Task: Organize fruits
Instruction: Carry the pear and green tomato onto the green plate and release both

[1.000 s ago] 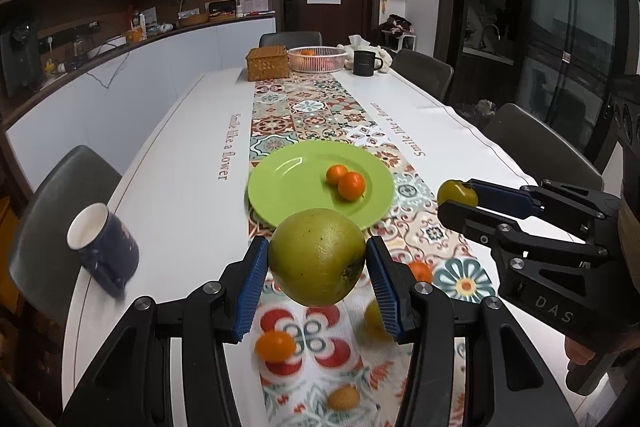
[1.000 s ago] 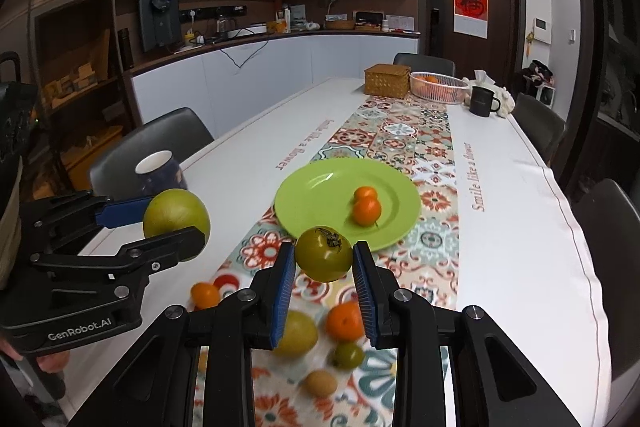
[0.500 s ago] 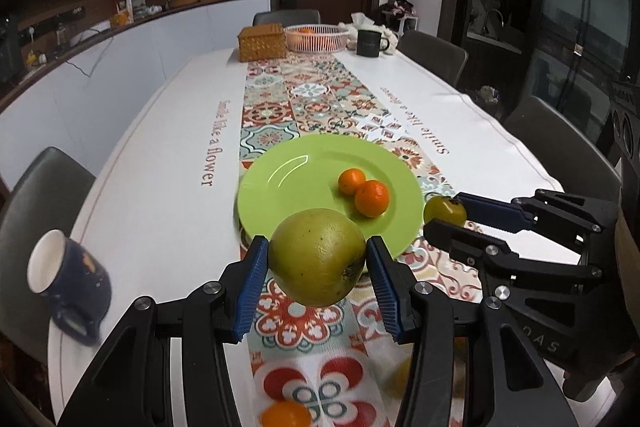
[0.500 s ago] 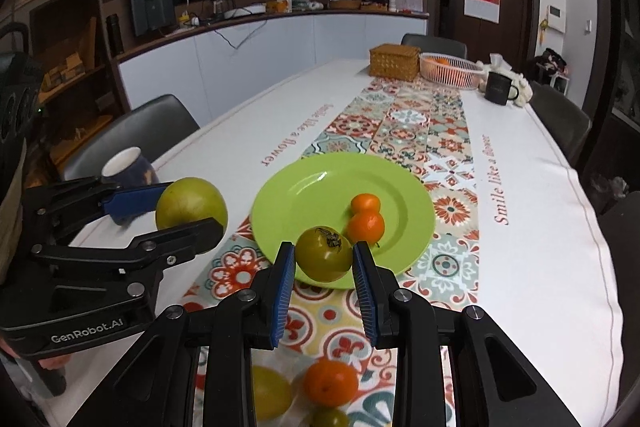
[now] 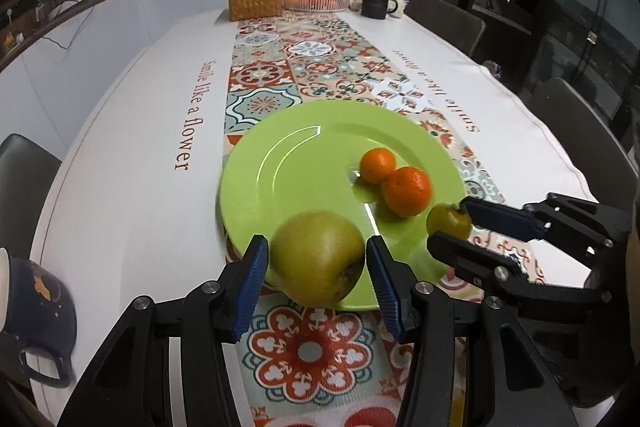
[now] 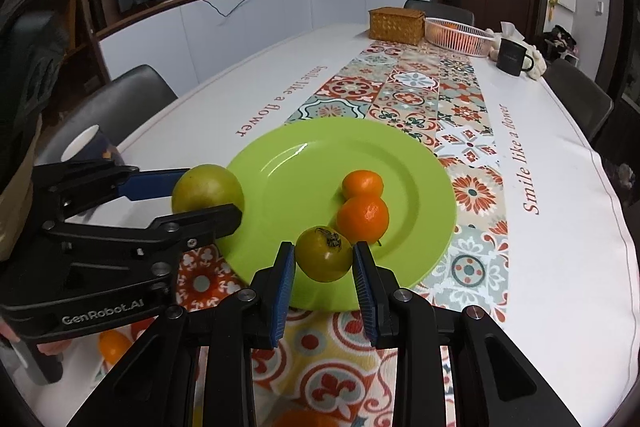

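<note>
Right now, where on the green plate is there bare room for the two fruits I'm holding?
The green plate is bare across its left half and far rim. It is crowded right of centre, where two oranges touch. The big fruit suits the left, the small one the near rim.

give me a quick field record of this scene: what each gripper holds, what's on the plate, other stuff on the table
left hand-held gripper: shut on large green fruit, over plate's near edge
right hand-held gripper: shut on small green fruit, over plate's near edge
plate: green, on patterned runner
on plate: two oranges, touching
near left: dark blue mug
far end: woven box, white basket, black mug
</note>
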